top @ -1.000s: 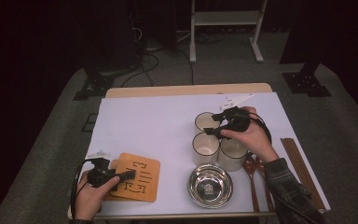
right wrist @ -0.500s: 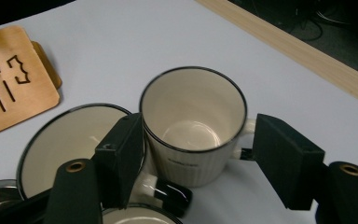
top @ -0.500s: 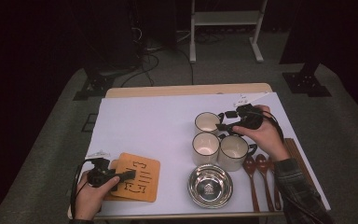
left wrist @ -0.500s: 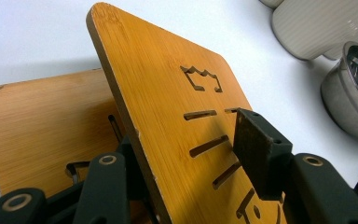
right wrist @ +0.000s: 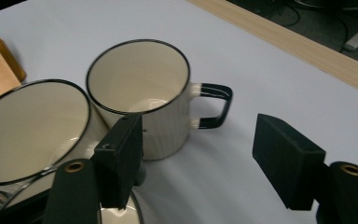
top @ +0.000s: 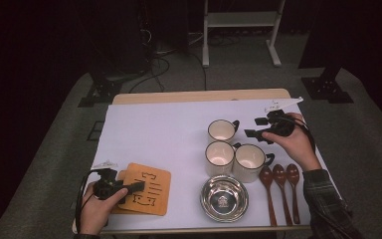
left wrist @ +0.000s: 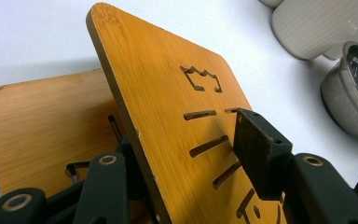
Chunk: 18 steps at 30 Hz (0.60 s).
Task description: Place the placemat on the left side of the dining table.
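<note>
Two bamboo boards with cut-out slots lie stacked at the table's front left. My left gripper (top: 135, 186) is shut on the edge of the top bamboo board (top: 146, 189), which is tilted up off the lower board (left wrist: 37, 130). In the left gripper view one pad (left wrist: 256, 149) lies on the top board (left wrist: 168, 93) and the other jaw sits under it. My right gripper (top: 254, 127) stands open with nothing in it, just right of the far mug (top: 222, 130). Its jaws (right wrist: 203, 158) face that mug's handle (right wrist: 216, 107).
Two more cream mugs (top: 219, 153) (top: 248, 158) stand in front of the far one. A steel bowl (top: 224, 197) sits near the front edge, with three wooden spoons (top: 281, 184) to its right. White sheet (top: 154, 129) covers the table.
My right gripper has moved to the right, from above the mugs to beside the far mug's handle. The left gripper and its board have stayed put.
</note>
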Available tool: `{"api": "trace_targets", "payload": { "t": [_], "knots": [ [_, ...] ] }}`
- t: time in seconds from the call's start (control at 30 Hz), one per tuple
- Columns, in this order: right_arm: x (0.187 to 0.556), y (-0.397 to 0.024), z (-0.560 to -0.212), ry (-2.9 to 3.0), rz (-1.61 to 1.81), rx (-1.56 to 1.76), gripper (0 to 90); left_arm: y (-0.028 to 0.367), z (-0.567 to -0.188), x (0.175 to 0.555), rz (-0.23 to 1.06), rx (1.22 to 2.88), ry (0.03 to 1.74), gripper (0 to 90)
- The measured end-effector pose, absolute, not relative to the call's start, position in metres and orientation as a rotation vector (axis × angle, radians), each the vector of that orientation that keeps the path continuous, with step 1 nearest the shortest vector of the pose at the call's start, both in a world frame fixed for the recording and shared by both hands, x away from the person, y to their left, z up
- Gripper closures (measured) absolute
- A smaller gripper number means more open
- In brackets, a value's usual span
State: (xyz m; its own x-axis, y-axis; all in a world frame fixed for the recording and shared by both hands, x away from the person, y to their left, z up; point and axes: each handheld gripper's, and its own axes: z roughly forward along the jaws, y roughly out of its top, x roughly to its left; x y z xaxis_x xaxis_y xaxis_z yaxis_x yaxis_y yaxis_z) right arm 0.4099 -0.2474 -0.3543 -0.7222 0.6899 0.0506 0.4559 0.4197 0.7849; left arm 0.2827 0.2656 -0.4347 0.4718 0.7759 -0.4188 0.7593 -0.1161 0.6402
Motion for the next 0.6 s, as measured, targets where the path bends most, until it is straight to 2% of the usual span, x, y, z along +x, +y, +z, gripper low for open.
{"api": "trace_targets", "payload": {
  "t": [0.6],
  "knots": [
    [0.428, -0.283, -0.381, 2.345, 1.163, 1.112, 30.5, 0.265, -0.435, 0.283, 0.024, 1.869, 1.286, 49.9]
  ]
}}
